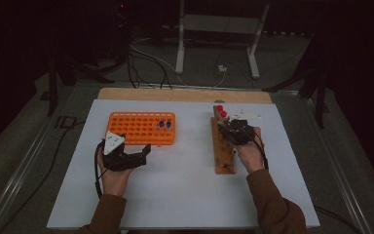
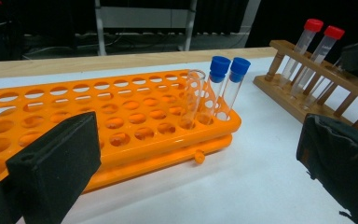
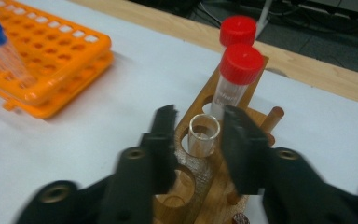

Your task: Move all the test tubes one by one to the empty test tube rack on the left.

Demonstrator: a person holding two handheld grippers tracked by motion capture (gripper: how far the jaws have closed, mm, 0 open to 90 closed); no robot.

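An uncapped clear tube (image 3: pixel 204 133) stands in a wooden rack (image 1: pixel 222 156) right of the table's middle. Behind it in that rack stand two red-capped tubes (image 3: pixel 240 63). My right gripper (image 3: pixel 198 128) reaches down over the rack (image 3: pixel 200 168); its jaws flank the clear tube closely. The right pad (image 3: pixel 233 135) is at the rim, and a thin gap shows on the left. My left gripper (image 1: pixel 143 153) rests open in front of the orange rack (image 1: pixel 126 124), nothing between its jaws. The orange rack (image 2: pixel 74 102) holds two blue-capped tubes (image 2: pixel 230 70) and an uncapped clear tube (image 2: pixel 193 93).
A white sheet (image 1: pixel 185 190) covers the table, with a wooden strip (image 1: pixel 185 95) along its far edge. Cables and a white stand (image 1: pixel 219 29) lie on the floor beyond. The wooden rack (image 2: pixel 279 88) stands to the right of the orange one.
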